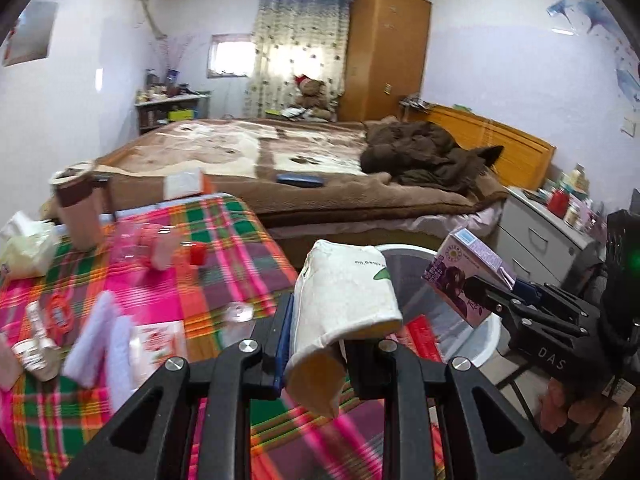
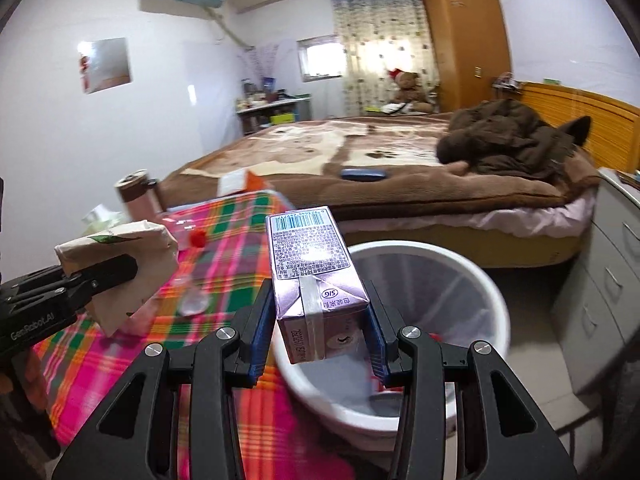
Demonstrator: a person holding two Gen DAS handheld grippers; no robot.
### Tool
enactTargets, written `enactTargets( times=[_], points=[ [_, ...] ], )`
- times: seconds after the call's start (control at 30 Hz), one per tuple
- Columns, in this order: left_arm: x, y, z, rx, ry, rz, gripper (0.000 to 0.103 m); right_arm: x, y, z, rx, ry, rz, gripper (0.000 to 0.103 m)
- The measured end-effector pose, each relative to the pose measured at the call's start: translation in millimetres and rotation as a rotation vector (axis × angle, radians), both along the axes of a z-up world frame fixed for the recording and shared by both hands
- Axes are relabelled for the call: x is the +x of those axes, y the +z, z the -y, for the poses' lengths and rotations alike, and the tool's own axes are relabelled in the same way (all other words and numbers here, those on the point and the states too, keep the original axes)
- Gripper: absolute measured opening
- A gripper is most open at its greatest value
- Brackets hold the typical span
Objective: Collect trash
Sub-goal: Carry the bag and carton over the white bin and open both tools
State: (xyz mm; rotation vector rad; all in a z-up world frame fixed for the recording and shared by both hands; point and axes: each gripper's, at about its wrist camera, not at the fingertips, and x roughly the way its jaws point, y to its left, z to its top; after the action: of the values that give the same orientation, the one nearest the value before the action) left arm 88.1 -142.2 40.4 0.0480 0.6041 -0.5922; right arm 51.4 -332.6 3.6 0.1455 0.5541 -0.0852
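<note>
Trash is held in both claws beside a table (image 1: 224, 240) that is covered with a bright checked cloth in pink, green and orange. Many small things are spread on the cloth: a brown and cream mug (image 1: 78, 212), a clear bottle with a red cap (image 1: 168, 250) lying on its side, white tissues (image 1: 24, 240) and a round clear lid (image 1: 239, 312). A white round bin (image 2: 472, 292) with a clear bag inside is seen just past the table edge, and something red is lying at its bottom. A big bed (image 2: 360, 160) with a soft brown blanket is set behind the bin, and a crumpled brown coat (image 2: 512, 140) is piled on it. Grey drawers (image 2: 612, 280) are placed to the right of the bin. The left claw (image 1: 320, 344) is shut tight on a squashed paper cup (image 1: 344, 296), white outside and yellow inside, with its open mouth tipped toward the camera and its long side pointed up and away, over the table edge near the bin. The right claw (image 2: 320, 328) is clamped on a shiny purple drink carton (image 2: 312, 280), a boxy shape with a barcode at the far end. Its long side is pointed forward and up, and it is held over the near rim of the bin.
</note>
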Motion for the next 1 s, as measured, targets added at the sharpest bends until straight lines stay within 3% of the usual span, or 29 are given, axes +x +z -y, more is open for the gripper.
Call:
enactTargets(
  times=[0.43,0.77,0.83,0.9,0.97,1.0],
  points=[
    [20.4,-32.6,90.5,0.073,-0.128,-0.091,0.024,10.1,-26.0,50.4,0.006,-0.114,-0.107,0.042],
    [36.5,-55.9,112.2,0.085,-0.147,-0.169,0.026,21.8,-45.7,65.9,0.011,-0.118,-0.197,0.043],
    [38.6,-57.0,111.2,0.084,-0.138,-0.179,0.033,21.2,-46.3,66.3,0.003,-0.129,-0.203,0.043],
    [39.1,-56.5,109.3,0.083,-0.133,-0.172,0.059,20.4,-46.0,66.7,0.000,-0.141,-0.201,0.045],
    [41.1,-55.5,105.5,0.065,-0.130,-0.181,0.063,18.8,-45.1,67.8,0.014,-0.145,-0.197,0.060],
    [41.2,-54.4,103.3,0.058,-0.128,-0.180,0.063,17.6,-44.4,68.6,0.025,-0.143,-0.192,0.061]
  ],
)
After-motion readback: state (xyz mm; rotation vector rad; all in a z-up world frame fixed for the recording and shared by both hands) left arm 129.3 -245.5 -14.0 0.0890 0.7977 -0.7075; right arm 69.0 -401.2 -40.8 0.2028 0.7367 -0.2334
